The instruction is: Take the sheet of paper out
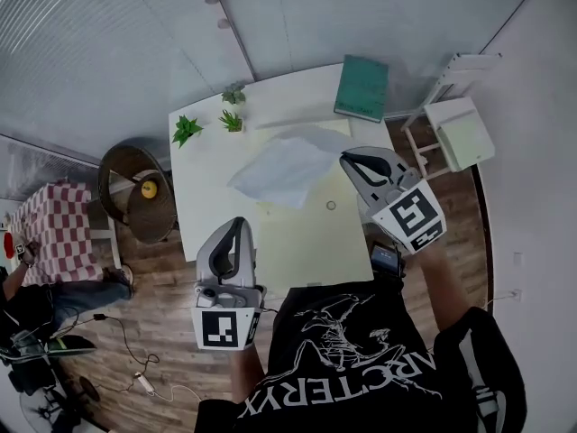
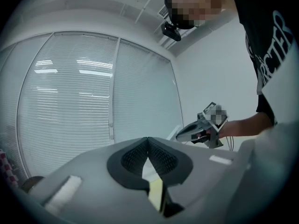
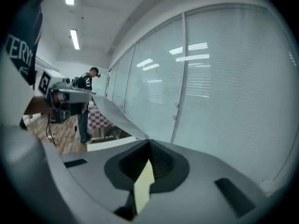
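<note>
The right gripper (image 1: 348, 160) has its jaws closed on the right edge of the sheet of paper (image 1: 284, 171), which is raised at the frame's centre over a pale yellow folder (image 1: 311, 242) on the table (image 1: 203, 201). The left gripper (image 1: 238, 224), jaws together on nothing, hovers at lower left. The sheet wants a slow, level pull with a firm pinch, so it neither tears nor slips.

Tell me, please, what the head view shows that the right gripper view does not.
Only the head view: three small plants, a green book and a white stool. Only the right gripper view: window blinds, ceiling lights and a person standing far off. Both: the right gripper, its jaws shut on the sheet of paper, and the left gripper.
</note>
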Demonstrator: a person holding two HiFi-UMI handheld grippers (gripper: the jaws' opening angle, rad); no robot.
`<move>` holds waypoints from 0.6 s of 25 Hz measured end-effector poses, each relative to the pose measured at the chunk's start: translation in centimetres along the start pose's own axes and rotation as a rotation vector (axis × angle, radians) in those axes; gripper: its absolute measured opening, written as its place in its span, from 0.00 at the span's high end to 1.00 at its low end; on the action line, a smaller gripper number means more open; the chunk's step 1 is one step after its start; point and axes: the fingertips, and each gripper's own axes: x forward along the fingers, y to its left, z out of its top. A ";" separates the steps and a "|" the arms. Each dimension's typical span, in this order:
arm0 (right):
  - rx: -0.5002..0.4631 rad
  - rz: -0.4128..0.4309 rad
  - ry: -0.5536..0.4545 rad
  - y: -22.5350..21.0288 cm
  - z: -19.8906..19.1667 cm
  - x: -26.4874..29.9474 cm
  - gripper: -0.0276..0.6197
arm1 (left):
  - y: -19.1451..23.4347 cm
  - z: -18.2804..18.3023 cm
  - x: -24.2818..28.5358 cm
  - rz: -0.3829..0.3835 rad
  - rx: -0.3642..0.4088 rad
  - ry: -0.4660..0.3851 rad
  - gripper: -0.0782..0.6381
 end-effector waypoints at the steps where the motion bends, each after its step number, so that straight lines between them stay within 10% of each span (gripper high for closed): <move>1: 0.001 -0.018 -0.046 -0.2 1.1 -1.1 0.94 | 0.0 0.1 0.1 0.000 0.002 -0.003 0.87; 15: -0.034 -0.263 -0.276 -3.7 7.5 -8.5 0.94 | 2.0 2.6 0.3 0.057 0.037 -0.070 0.87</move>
